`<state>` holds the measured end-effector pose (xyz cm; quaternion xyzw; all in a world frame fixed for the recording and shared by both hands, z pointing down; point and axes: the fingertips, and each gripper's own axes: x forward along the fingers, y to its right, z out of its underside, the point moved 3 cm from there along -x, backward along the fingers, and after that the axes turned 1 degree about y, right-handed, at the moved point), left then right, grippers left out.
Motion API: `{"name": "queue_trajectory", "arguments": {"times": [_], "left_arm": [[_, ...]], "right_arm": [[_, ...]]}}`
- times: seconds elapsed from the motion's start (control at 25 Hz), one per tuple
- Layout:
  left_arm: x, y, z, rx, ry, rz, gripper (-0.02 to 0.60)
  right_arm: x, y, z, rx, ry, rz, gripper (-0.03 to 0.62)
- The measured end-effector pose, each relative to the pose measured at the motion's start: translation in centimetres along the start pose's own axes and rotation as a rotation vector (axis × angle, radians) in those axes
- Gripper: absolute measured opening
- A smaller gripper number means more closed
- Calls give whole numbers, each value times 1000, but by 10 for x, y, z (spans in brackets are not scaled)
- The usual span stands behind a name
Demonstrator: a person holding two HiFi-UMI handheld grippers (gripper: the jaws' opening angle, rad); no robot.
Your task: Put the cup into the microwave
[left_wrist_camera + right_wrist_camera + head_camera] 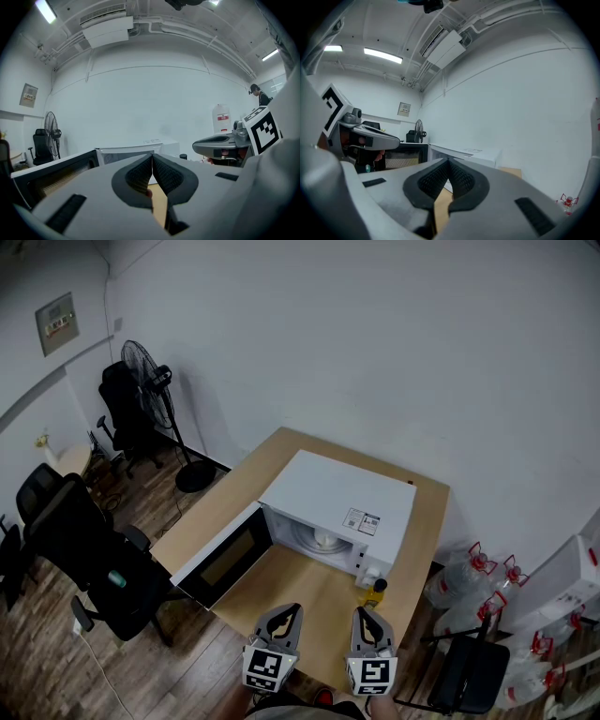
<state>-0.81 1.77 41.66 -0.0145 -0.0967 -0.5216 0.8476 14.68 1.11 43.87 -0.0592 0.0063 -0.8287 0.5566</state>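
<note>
1. Desk (309,601): one, pale wood, standing against the wall.
2. Microwave (333,493): one, white, on the desk, with its door (225,559) swung fully open to the left.
3. Fan (150,371): one, on a floor stand, well apart from the desk.
4. Left gripper (289,611) and right gripper (363,613): two, side by side over the desk's near edge. Both have their fingers closed together with nothing between them.
5. Pale round thing (323,539): one, inside the microwave. It is probably the cup, though too small to tell from a turntable.
6. Yellow thing (376,592): one, dark-topped, on the desk just beside the microwave's front right corner.
7. Handling, judged: a cup would be light, stiff, smooth-walled and breakable. Pinch it across the rim or wall and keep it upright.
</note>
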Motion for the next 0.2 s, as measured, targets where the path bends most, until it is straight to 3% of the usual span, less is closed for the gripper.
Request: {"name": "queue_trajectory", "arguments": {"times": [0.2], "left_arm": [[1,2,1,3,-4,3,25]], "right_arm": [[0,1,0,-2,3,-8,17]]}}
